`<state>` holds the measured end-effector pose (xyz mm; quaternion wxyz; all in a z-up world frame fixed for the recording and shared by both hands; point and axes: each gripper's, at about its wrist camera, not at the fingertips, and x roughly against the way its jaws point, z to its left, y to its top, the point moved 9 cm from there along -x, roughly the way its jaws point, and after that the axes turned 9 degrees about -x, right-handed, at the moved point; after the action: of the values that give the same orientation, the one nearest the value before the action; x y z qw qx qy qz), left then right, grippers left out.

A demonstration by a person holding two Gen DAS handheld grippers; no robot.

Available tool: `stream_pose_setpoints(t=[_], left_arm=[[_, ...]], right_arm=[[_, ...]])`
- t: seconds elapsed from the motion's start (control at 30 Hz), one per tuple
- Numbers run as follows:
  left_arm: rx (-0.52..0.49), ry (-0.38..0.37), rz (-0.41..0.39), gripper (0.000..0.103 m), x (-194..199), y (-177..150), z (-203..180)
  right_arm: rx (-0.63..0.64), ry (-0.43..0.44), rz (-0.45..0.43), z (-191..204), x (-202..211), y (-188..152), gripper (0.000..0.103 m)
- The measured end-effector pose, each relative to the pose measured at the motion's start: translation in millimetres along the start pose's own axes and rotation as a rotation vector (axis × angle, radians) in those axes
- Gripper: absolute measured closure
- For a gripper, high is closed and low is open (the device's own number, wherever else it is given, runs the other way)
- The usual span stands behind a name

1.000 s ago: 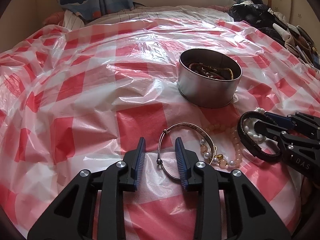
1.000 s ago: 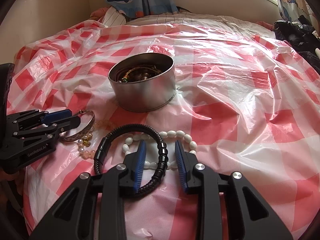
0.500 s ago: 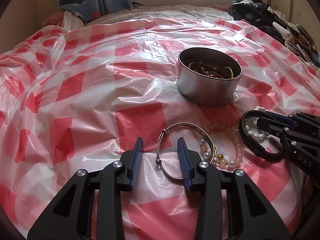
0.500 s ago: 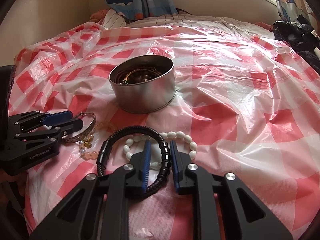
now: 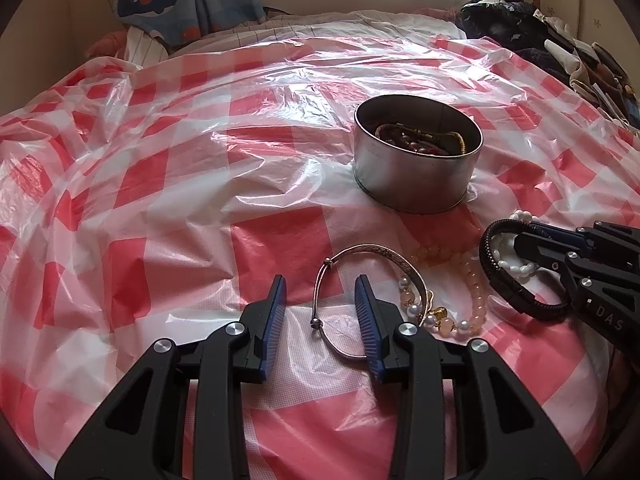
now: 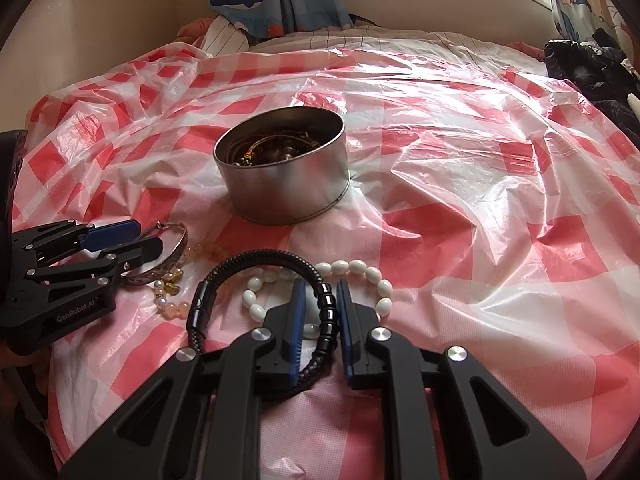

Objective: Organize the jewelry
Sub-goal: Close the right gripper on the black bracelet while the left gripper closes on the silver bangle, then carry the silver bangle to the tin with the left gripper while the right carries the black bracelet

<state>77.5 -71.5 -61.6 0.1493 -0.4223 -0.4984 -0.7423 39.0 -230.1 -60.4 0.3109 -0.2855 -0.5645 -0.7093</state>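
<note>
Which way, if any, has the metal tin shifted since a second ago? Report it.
No. The metal tin sits on the same red and white squares of the checked plastic sheet in both views, with jewelry inside as before.

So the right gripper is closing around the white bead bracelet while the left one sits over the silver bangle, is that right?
Not quite. In the right wrist view the right gripper, whose jaws have just been closing, has the black braided bracelet between its pads, not the white bead bracelet, which lies under and beside it. The left gripper does sit over the silver bangle.
</note>
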Motion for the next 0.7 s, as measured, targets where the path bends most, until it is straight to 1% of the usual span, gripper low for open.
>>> stream_pose_setpoints(t=[0.17, 0.2, 0.23, 0.27, 0.37, 0.6, 0.63, 0.7], left_arm=[[-0.037, 0.03, -0.009, 0.069, 2.4, 1.7, -4.3], [-0.04, 0.029, -0.012, 0.073, 2.8, 2.0, -5.2], [-0.042, 0.025, -0.014, 0.08, 2.9, 2.1, -5.9], [-0.043, 0.019, -0.012, 0.082, 2.6, 2.0, -5.9], [-0.039, 0.014, -0.012, 0.083, 2.1, 2.1, -5.8], [-0.013, -0.003, -0.013, 0.084, 0.3, 0.8, -3.9], [-0.012, -0.005, -0.015, 0.09, 0.3, 0.9, -4.0], [-0.007, -0.005, -0.023, 0.098, 1.7, 1.3, -3.4]], right_arm=[[0.001, 0.002, -0.009, 0.6, 1.2, 0.6, 0.087], [0.003, 0.002, -0.014, 1.1, 1.5, 1.0, 0.087], [0.004, 0.002, -0.015, 1.3, 1.7, 1.3, 0.087], [0.004, 0.001, -0.013, 1.0, 1.4, 1.0, 0.087], [0.006, -0.005, 0.001, 0.7, -1.1, -0.3, 0.087], [0.006, -0.007, -0.003, 2.0, -0.4, -1.1, 0.086], [0.007, -0.005, -0.004, 2.0, -0.1, -1.0, 0.086], [0.005, 0.003, -0.013, 2.9, 1.4, -0.4, 0.088]])
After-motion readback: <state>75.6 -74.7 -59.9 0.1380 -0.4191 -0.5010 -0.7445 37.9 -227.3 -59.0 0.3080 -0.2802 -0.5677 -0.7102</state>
